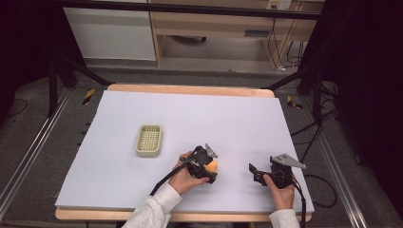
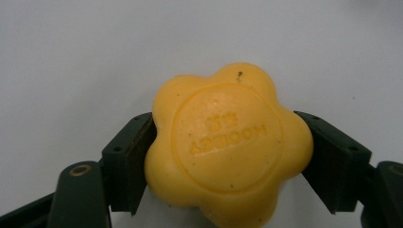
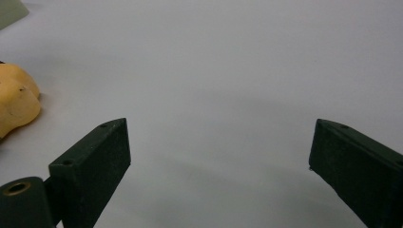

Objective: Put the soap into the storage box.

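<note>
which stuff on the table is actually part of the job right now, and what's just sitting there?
In the job:
- yellow flower-shaped soap, clamped between the jaws of the left gripper
- green slatted tray, apart from the soap, possibly where it goes

Just there:
- right gripper, jaws open, holding nothing
- white table cover

Soap (image 2: pixel 228 147): yellow, flower-shaped bar, embossed round stamp facing up; right of the green basket (image 1: pixel 148 140), near.
</note>
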`<move>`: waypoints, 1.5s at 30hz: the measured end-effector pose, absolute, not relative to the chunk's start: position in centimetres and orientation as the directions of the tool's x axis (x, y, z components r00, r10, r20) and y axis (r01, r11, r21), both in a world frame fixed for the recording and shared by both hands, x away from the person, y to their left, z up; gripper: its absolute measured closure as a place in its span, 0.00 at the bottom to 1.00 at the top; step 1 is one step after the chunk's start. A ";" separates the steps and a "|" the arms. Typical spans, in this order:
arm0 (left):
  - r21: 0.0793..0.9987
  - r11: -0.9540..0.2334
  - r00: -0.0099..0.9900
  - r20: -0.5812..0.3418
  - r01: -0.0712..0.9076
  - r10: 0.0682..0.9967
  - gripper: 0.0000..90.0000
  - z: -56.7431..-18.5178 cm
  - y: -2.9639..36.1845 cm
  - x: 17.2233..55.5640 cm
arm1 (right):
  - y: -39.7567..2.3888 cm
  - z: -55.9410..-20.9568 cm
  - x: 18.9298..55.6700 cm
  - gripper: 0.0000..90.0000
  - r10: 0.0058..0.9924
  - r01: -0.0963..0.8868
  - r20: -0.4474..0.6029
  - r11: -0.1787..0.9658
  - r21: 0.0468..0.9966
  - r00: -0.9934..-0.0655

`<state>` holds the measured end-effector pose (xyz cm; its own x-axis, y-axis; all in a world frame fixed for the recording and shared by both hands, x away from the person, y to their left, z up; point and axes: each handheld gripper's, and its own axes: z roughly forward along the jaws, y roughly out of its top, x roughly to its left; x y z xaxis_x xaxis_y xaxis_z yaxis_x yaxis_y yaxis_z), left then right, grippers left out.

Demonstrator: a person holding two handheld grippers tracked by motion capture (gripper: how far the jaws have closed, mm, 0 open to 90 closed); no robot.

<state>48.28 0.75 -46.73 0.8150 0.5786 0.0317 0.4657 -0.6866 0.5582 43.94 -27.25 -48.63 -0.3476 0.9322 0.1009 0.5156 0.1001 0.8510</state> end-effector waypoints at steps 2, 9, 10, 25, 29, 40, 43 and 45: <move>0.560 -0.683 0.813 0.030 0.469 0.582 0.28 -46.7 0.7 48.3 | -27.3 -48.6 43.9 0.08 0.932 0.514 0.100 0.100 0.852 -0.347; 0.560 -0.681 0.809 0.031 0.473 0.588 0.28 -46.7 0.7 48.2 | -27.2 -48.6 43.9 0.08 0.932 0.516 0.101 0.100 0.851 -0.347; 0.559 -0.681 0.808 0.033 0.473 0.588 0.28 -46.7 0.7 48.2 | -27.2 -48.6 43.9 0.08 0.933 0.516 0.101 0.100 0.851 -0.347; 0.561 -0.671 0.801 0.022 0.485 0.598 0.29 -46.7 0.7 48.1 | -27.2 -48.6 43.9 0.08 0.933 0.515 0.100 0.100 0.851 -0.347; 0.561 -0.670 0.801 0.021 0.486 0.598 0.29 -46.5 0.9 47.9 | -27.3 -48.6 43.9 0.08 0.932 0.516 0.101 0.099 0.851 -0.347; 0.585 -0.655 0.799 0.020 0.478 0.601 0.29 -45.2 2.1 47.4 | -27.3 -48.6 44.0 0.08 0.933 0.516 0.101 0.099 0.851 -0.346; 0.595 -0.643 0.794 0.014 0.482 0.608 0.29 -44.8 2.7 47.4 | -27.3 -48.6 44.0 0.08 0.933 0.516 0.100 0.100 0.851 -0.346; 0.596 -0.643 0.794 0.014 0.481 0.607 0.29 -44.5 3.1 47.4 | -27.3 -48.6 44.0 0.08 0.933 0.517 0.101 0.099 0.850 -0.346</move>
